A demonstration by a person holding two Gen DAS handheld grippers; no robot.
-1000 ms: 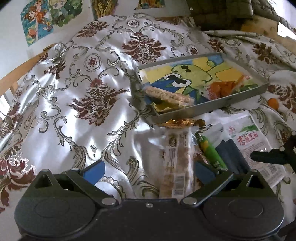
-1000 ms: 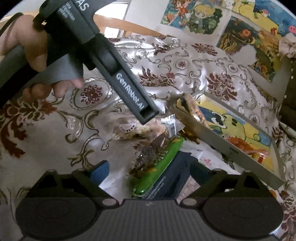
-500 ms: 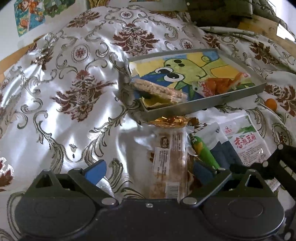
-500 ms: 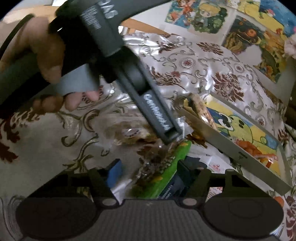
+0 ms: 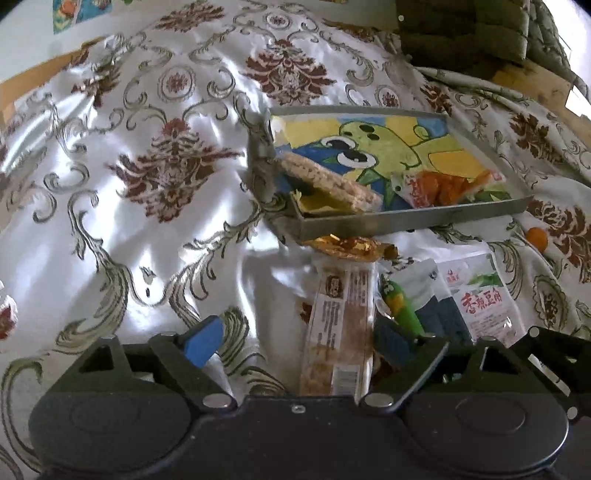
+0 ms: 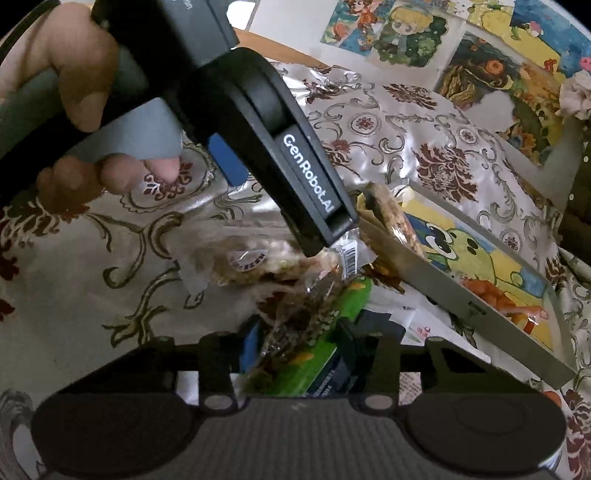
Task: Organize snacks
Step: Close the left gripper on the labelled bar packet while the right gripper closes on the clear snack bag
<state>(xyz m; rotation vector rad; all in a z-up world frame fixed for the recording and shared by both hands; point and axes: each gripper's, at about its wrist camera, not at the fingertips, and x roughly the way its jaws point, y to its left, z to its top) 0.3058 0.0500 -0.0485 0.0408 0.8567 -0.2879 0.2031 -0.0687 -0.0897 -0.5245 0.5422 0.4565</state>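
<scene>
A grey metal tray (image 5: 406, 219) with a cartoon lining holds a rice cracker pack (image 5: 328, 181) and an orange snack bag (image 5: 443, 188). My left gripper (image 5: 299, 338) is open, its fingers astride a long clear cracker pack (image 5: 340, 325) lying in front of the tray. My right gripper (image 6: 295, 341) has closed on a clear bag of brown snacks (image 6: 295, 321) on top of a green packet (image 6: 332, 321). The tray (image 6: 443, 284) lies to the right in the right wrist view, and the left gripper's body (image 6: 295, 166) hangs over the cracker pack (image 6: 251, 262).
A white packet with red writing (image 5: 480, 295), a dark blue packet (image 5: 439, 317) and a gold wrapper (image 5: 347, 245) lie beside the pile. A small orange fruit (image 5: 536, 238) sits right of the tray. A patterned satin cloth (image 5: 147, 184) covers the surface. Posters (image 6: 406, 33) hang behind.
My right gripper's fingers have closed in from wide open onto the brown snack bag. My left gripper has moved closer over the cracker pack and stays open.
</scene>
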